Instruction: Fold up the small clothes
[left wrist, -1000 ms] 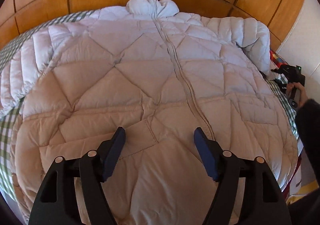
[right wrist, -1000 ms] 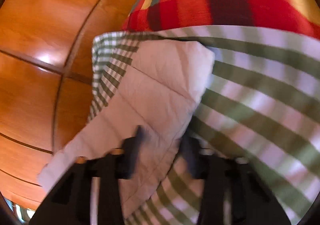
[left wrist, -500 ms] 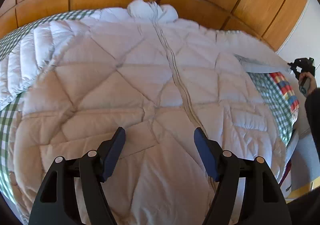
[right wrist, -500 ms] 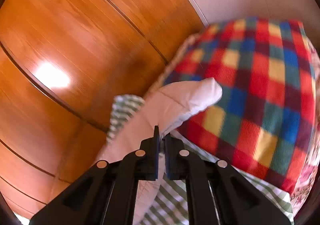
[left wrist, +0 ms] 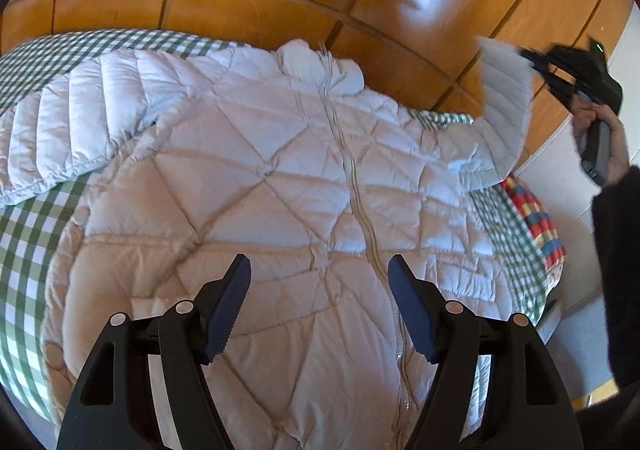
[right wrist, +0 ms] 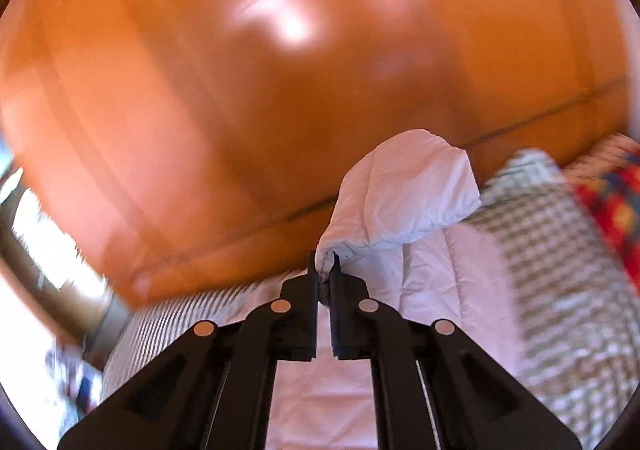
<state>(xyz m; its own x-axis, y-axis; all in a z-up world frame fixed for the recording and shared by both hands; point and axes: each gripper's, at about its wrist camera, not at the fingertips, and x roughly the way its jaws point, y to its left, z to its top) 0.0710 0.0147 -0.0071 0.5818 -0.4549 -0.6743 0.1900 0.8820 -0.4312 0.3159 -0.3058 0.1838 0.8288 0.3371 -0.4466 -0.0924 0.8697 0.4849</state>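
- A pale quilted jacket (left wrist: 280, 185) is lying face up on a green checked bedcover (left wrist: 28, 217), zip running up the middle, collar at about 12 o'clock against the wooden panelling (left wrist: 240, 5).
- One sleeve (left wrist: 68, 121) is lying flat out toward 9 o'clock; the other sleeve (left wrist: 505, 89) is hanging in the air at about 2 o'clock.
- The right gripper (right wrist: 325, 270) is pinching the cuff of that raised sleeve (right wrist: 404, 189), its jaws pressed tight on the fabric, held by a hand (left wrist: 604, 137).
- The left gripper (left wrist: 318, 290) is hovering over the lower front of the jacket, jaws spread wide, gripping nothing.
- The jacket is looking light, puffy and soft, so it is likely to spring back after a fold and slide on its slick shell.
- A thin edge is probably gripping best: the cuff, the hem or the zip seam, not the padded panels, which are likely squashing and slipping out.
- A bright checked blanket (left wrist: 536, 217) is showing at the bed's edge near 3 o'clock.
- The sleeve is probably going across the chest next, with the free gripper pressing it flat.
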